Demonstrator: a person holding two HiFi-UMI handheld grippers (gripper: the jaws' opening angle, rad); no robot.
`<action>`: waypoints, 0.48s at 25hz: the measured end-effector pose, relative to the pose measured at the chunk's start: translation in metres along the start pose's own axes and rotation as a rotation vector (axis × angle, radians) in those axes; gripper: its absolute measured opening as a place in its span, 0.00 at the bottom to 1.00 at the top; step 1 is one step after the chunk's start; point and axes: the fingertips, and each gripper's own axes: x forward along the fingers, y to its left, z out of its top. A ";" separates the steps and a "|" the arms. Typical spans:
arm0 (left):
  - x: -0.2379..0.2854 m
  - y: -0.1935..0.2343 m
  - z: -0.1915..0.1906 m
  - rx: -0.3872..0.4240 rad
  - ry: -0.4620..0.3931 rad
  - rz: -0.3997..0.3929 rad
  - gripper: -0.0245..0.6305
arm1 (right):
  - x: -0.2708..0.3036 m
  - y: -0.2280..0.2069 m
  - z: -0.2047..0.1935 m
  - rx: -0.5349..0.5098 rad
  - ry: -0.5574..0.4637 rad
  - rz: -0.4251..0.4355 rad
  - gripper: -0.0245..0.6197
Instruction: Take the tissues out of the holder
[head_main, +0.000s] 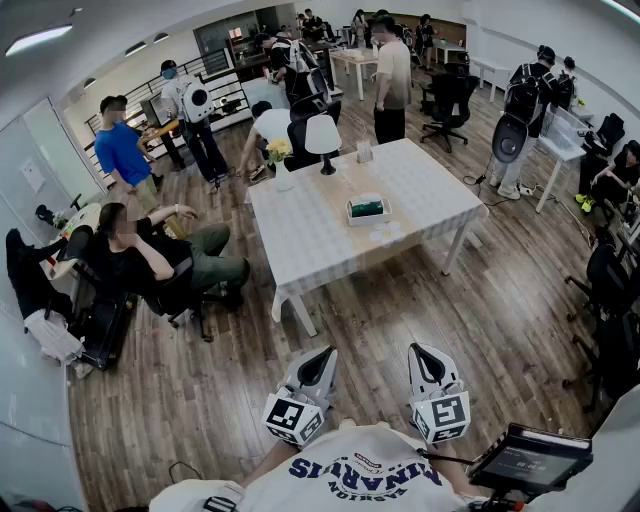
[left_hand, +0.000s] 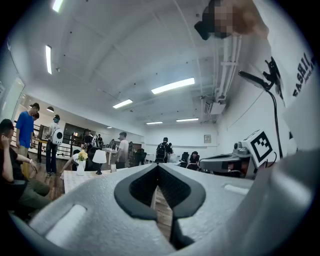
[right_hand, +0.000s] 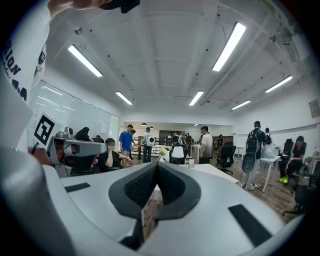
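The tissue holder (head_main: 367, 209), a white box with green showing at its top, sits on the white checked table (head_main: 300, 235) far ahead of me. My left gripper (head_main: 319, 362) and right gripper (head_main: 424, 356) are held side by side close to my body, well short of the table. Both are shut with nothing between the jaws. In the left gripper view the left gripper (left_hand: 158, 165) has its tips touching, and the table with a lamp (left_hand: 99, 157) and a flower vase (left_hand: 81, 164) lies beyond. The right gripper (right_hand: 156, 164) also points at the table (right_hand: 210, 172).
A lamp (head_main: 322, 135), a flower vase (head_main: 280, 160) and a small clear cup (head_main: 364, 153) stand at the table's far side. A seated person (head_main: 150, 255) is left of the table, and others stand behind it. Office chairs (head_main: 605, 285) line the right. A tablet (head_main: 527, 458) hangs at my lower right.
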 end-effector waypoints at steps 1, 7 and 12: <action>0.000 -0.001 0.000 0.000 -0.001 -0.002 0.04 | -0.001 -0.001 0.000 0.003 0.000 -0.001 0.05; 0.009 -0.016 0.001 -0.002 0.003 -0.015 0.04 | -0.005 -0.014 -0.002 0.013 -0.003 -0.008 0.05; 0.022 -0.032 0.001 -0.002 0.008 -0.016 0.04 | -0.006 -0.033 -0.011 0.039 0.008 0.011 0.05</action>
